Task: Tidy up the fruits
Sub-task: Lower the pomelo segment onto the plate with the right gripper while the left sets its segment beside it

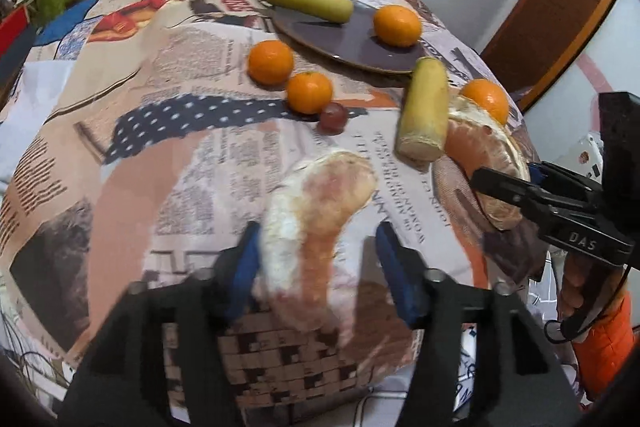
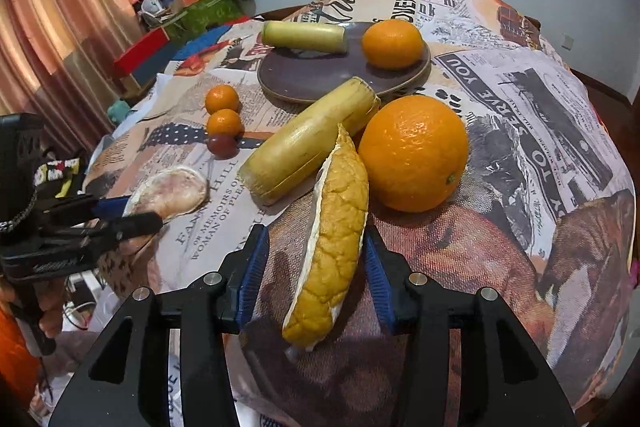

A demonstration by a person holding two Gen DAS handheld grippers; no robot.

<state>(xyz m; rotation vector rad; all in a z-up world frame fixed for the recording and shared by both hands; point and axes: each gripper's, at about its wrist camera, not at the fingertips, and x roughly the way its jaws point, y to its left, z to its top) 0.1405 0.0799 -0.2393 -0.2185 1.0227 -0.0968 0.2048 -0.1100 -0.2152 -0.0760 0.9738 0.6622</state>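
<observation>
The left gripper [image 1: 316, 255] has its blue-padded jaws apart around a peeled, pale pink pomelo wedge [image 1: 320, 219] near the front edge of the newspaper-print tablecloth [image 1: 160, 131]; the left pad looks to touch the fruit, the right pad stands clear. The right gripper [image 2: 316, 267] brackets a yellow-rinded pomelo wedge [image 2: 336, 231] standing on edge, jaws apart; whether the pads press it I cannot tell.

Only the right wrist view shows the bumpy yellow rind; the left wrist view shows that wedge's orange flesh side [image 1: 484, 151]. Against the rind wedge lie a pale yellow sugarcane piece [image 2: 308, 143] and a large orange [image 2: 414, 153]. Toward the far edge a dark brown round plate [image 2: 316, 75] carries a second cane piece [image 2: 304, 35] and a mandarin [image 2: 392, 43]. Two small mandarins [image 2: 222, 99] [image 2: 225, 123] and a dark red grape [image 2: 222, 145] sit together mid-cloth, with bare cloth at the left edge
</observation>
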